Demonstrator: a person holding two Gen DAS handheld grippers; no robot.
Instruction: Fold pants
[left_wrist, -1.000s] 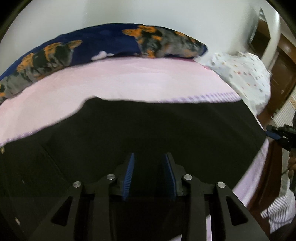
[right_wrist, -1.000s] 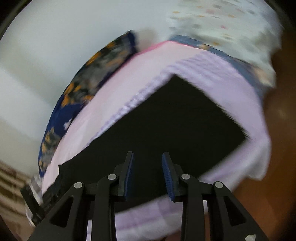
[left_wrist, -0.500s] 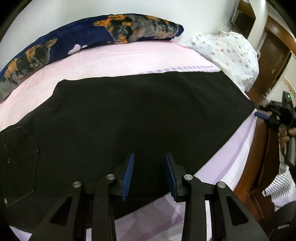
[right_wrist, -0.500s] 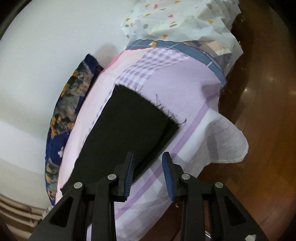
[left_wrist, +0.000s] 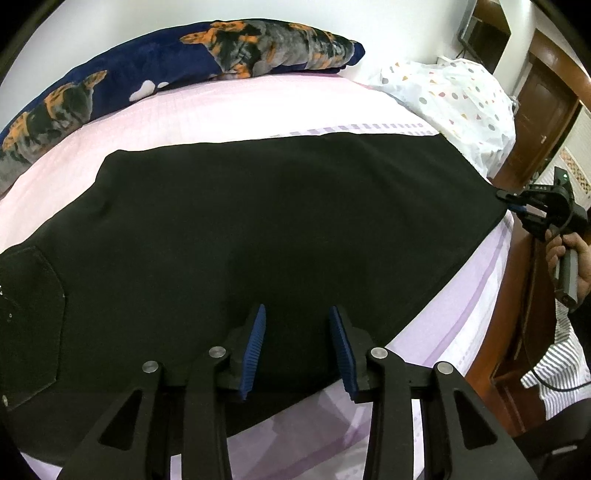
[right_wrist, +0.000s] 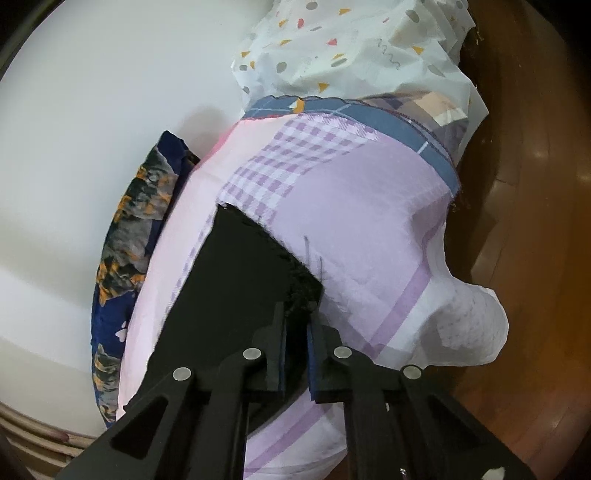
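Black pants (left_wrist: 258, 229) lie flat and spread out across the pink and lilac bed sheet (left_wrist: 258, 107). A back pocket (left_wrist: 29, 317) shows at the left end. My left gripper (left_wrist: 297, 332) is open and empty, above the near edge of the pants. My right gripper (right_wrist: 297, 325) is shut on the frayed hem corner of the pants (right_wrist: 240, 280) at the bed's right end. It also shows in the left wrist view (left_wrist: 517, 201), clamped on the pants' right corner, with the person's hand on its handle.
A navy blanket with orange and grey animal print (left_wrist: 184, 70) lies along the white wall. A white dotted quilt (left_wrist: 454, 96) is bunched at the bed's far right. The wooden bed frame (left_wrist: 517, 295) and wood floor (right_wrist: 535, 221) lie beyond the right edge.
My right gripper has moved onto the hem corner and closed on it. My left gripper has pulled back and up, so more of the pants shows.
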